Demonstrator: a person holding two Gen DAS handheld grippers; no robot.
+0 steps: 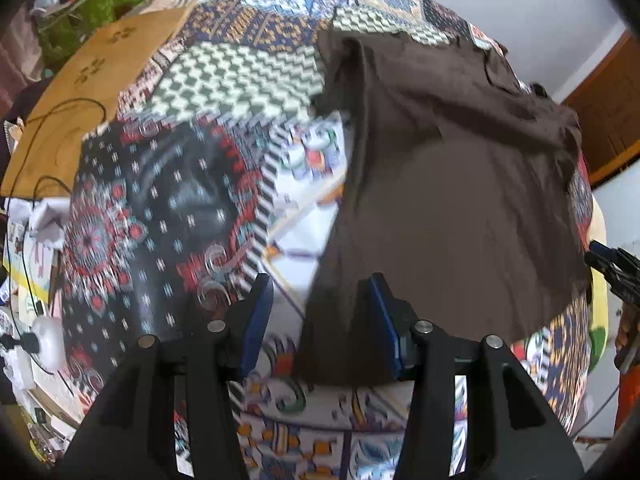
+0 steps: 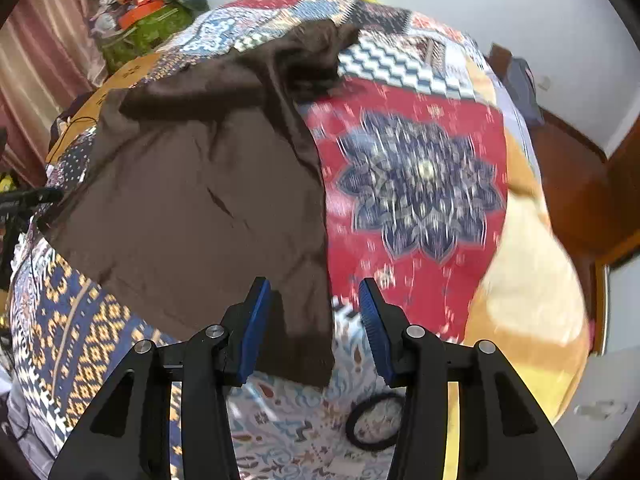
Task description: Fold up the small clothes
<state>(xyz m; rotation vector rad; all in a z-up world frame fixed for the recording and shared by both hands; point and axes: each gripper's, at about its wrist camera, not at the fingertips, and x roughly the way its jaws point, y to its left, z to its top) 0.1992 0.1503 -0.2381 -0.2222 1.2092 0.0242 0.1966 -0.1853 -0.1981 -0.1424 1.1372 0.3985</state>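
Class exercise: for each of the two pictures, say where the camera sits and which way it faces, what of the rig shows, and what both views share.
Left wrist: sits on the left gripper, facing down its open fingers at the brown garment's near left corner; the right gripper shows at the right edge.
Right wrist: sits on the right gripper, facing down at the garment's near right corner.
Shared: the brown garment and the patchwork bedspread.

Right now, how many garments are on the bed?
1: a brown garment spread on the patterned bedspread, one near corner between each open claw. Others may lie outside view.
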